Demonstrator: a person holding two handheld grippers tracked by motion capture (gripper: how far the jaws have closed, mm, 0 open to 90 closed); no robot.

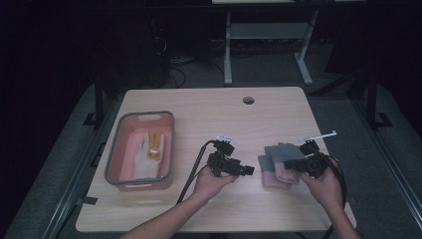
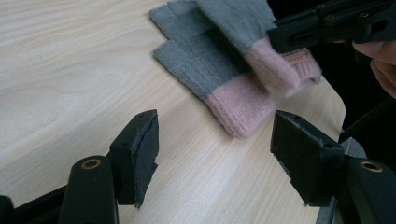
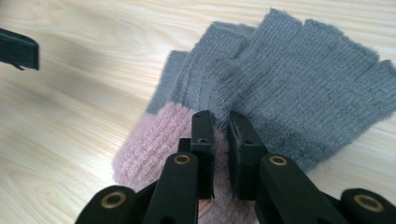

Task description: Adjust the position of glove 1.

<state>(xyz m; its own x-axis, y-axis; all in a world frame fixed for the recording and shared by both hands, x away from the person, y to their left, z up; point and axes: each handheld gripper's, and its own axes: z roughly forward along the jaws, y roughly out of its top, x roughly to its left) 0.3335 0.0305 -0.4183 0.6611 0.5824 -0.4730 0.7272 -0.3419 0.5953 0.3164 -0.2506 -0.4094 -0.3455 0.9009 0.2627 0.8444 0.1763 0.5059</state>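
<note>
Two grey knitted fingerless gloves with pink cuffs lie overlapped at the right of the wooden table point(image 1: 199, 109). My right gripper point(image 3: 220, 123) is shut on the pink cuff of the upper glove point(image 3: 299, 84) and holds that end a little off the wood. The lower glove point(image 2: 205, 70) lies flat under it. In the high view the right gripper point(image 1: 288, 165) sits at the gloves' right edge. My left gripper point(image 2: 215, 149) is open with nothing between its pads and points at the gloves from the left. From above, the left gripper point(image 1: 247, 170) stays a short way from the lower glove point(image 1: 271, 174).
A pink bin with a grey rim point(image 1: 115, 144) stands at the left and holds a white glove with yellow marks point(image 1: 152, 147). A cable hole point(image 1: 248, 100) is near the table's far edge. Table legs and cables stand on the dark floor behind.
</note>
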